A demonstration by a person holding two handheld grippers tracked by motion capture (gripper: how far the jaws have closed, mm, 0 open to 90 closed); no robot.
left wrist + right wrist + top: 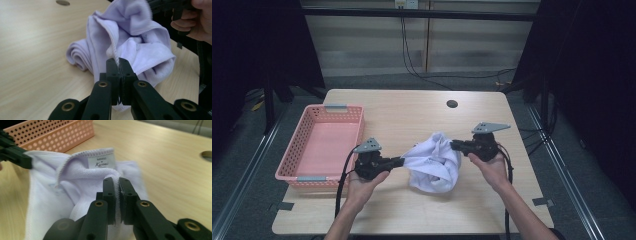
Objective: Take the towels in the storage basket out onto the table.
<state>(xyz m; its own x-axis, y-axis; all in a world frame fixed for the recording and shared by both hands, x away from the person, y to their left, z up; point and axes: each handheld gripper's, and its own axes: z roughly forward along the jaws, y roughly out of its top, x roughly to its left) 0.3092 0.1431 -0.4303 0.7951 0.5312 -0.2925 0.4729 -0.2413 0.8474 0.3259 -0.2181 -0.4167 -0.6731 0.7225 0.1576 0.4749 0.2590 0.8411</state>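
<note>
While both pinches hold, the hands should draw apart evenly and lift so the towel (434, 162) opens flat instead of slipping free: the left gripper (119, 65) is clamped tight on a stitched hem, and the right gripper (117, 184) is clamped on the hem just below the sewn label (102, 161). Bunched and pale lilac, the towel hangs between them, its lower folds resting mid-table (412, 110), with the pink basket (343, 110) beyond on the left.

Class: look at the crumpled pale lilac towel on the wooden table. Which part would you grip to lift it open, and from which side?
Grip the stitched hem, one point at each end. On the crumpled pale lilac towel it is the firm, exposed edge. The left gripper comes from the left, the right gripper from the right; both jaws are shut on it, probably letting the bunched middle hang open.
</note>
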